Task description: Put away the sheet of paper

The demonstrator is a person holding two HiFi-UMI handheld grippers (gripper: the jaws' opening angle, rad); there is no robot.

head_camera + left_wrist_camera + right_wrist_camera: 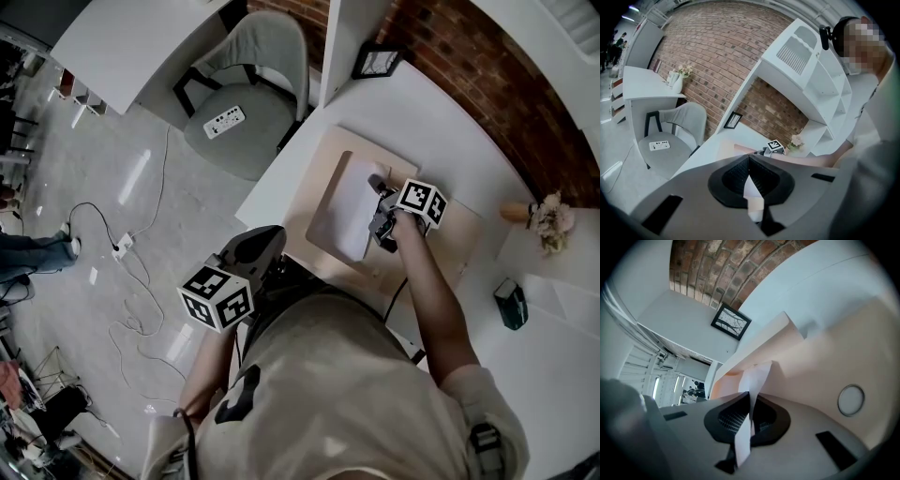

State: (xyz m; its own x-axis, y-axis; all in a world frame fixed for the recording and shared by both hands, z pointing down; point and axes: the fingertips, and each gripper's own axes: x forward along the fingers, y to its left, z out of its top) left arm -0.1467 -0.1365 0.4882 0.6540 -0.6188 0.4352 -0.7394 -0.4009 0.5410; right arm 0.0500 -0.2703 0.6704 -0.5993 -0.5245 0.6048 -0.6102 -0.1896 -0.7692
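The white sheet of paper [349,208] lies curled on a beige folder [319,173] spread over the white desk [441,112]. My right gripper [380,221] is shut on the sheet's right edge. In the right gripper view [751,398] a strip of the paper [757,376] runs up between the closed jaws, with the folder's flap [787,341] raised behind it. My left gripper [255,246] hangs off the desk's front-left edge, apart from the paper. Its jaws [749,161] meet at the tips and hold nothing.
A round snap [851,399] sits on the folder. A framed picture [375,61] leans at the desk's back, dried flowers [548,220] and a dark green object [511,305] lie to the right. A grey chair [248,94] carries a power strip [223,122]; cables [122,248] trail on the floor.
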